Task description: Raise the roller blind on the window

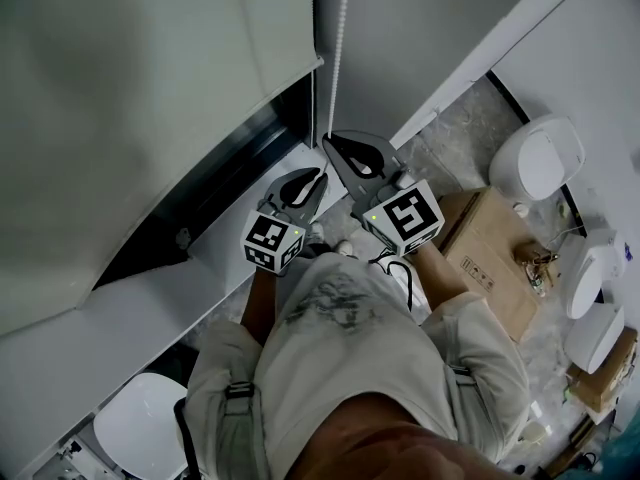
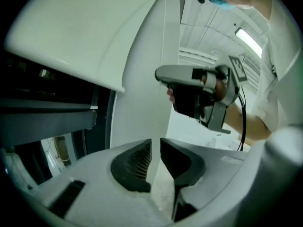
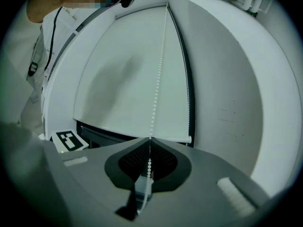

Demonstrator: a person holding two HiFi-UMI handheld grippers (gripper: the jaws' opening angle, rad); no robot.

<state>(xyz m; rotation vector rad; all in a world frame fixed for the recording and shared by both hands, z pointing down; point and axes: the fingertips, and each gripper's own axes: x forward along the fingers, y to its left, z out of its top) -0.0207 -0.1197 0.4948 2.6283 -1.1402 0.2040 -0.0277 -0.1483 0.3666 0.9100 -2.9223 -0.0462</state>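
Observation:
The pale roller blind covers the upper part of the window, and its bottom bar hangs above a dark gap. A white bead chain drops along the blind's right edge. My right gripper is shut on this bead chain, and the beads run down between its closed pads. Just below and to the left, my left gripper is open. In the left gripper view a narrow gap shows between its ribbed pads, the chain runs down into that gap, and the right gripper hangs above.
A white sill runs under the window, with dark frame above it. On the floor at right lie a cardboard box and rounded white units. A white seat is at bottom left. A plain wall stands right of the blind.

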